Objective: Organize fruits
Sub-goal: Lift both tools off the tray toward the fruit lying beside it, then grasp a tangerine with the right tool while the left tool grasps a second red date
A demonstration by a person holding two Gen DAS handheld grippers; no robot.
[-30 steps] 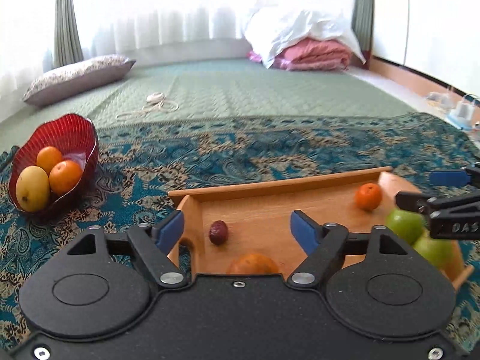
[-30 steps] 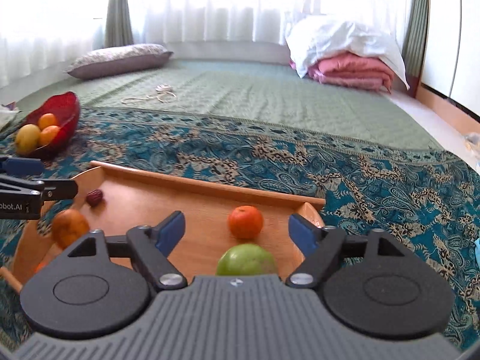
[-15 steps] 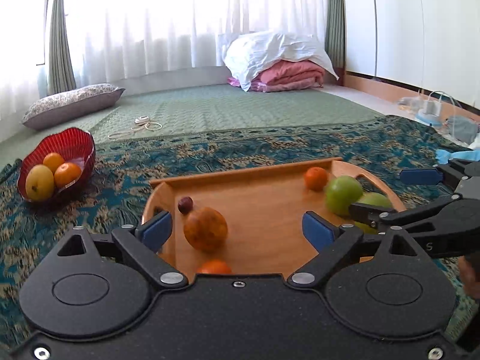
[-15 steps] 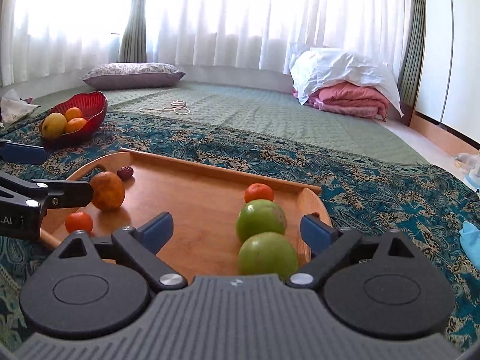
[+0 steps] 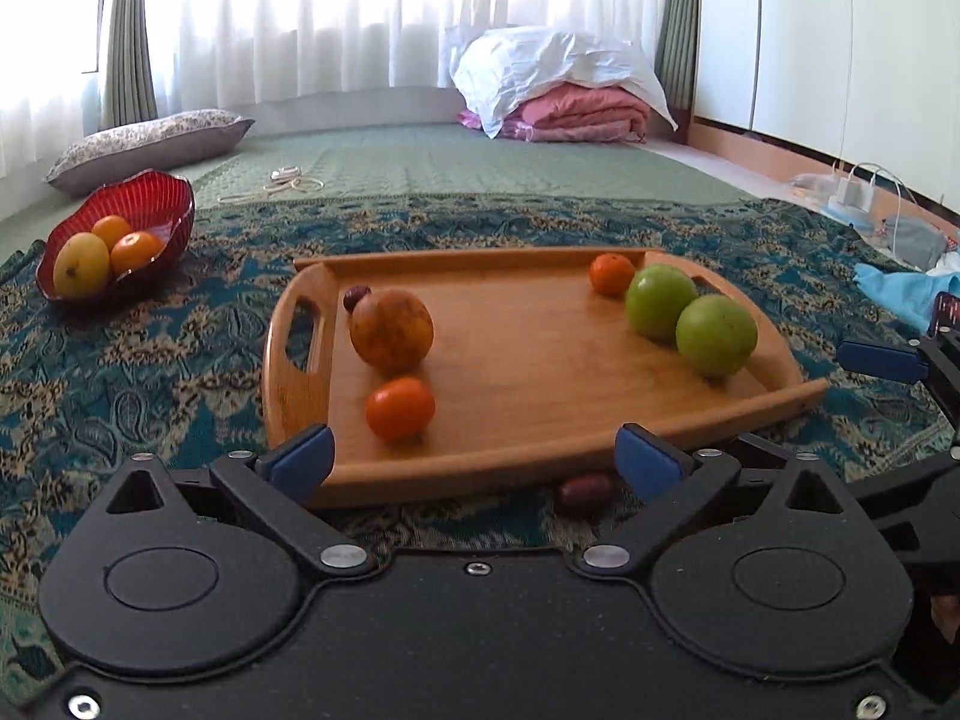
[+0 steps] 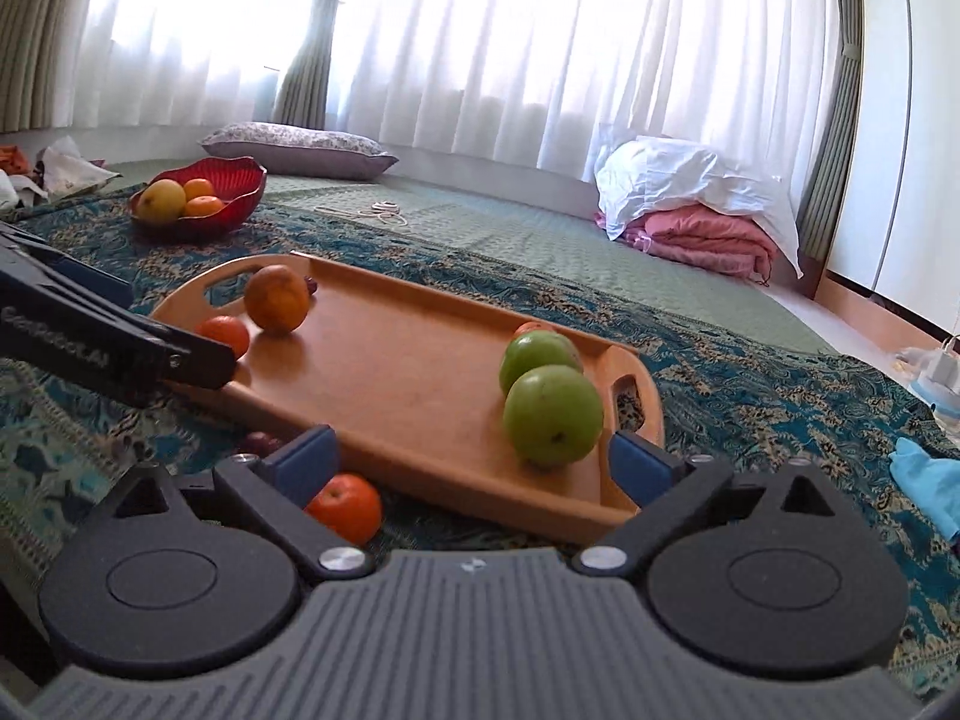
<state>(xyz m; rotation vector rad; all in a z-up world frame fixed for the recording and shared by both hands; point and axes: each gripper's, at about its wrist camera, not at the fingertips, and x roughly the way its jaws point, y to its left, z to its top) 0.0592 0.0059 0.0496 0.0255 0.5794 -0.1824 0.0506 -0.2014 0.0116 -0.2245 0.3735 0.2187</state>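
Note:
A wooden tray lies on the patterned cloth. On it are a large orange fruit, a small orange, a small dark fruit, another small orange and two green apples. A dark fruit lies on the cloth before the tray. My left gripper is open and empty, just short of the tray's near edge. My right gripper is open and empty near the closest green apple. A loose orange lies on the cloth by its left finger.
A red bowl with a yellow fruit and two oranges stands at the far left on the cloth. A pillow, folded bedding, a coiled cable and chargers lie farther back. A blue cloth is at right.
Both grippers have pulled back and up from the tray, so the whole tray shows now. Both stay open. The fruit on the tray have rolled and shifted.

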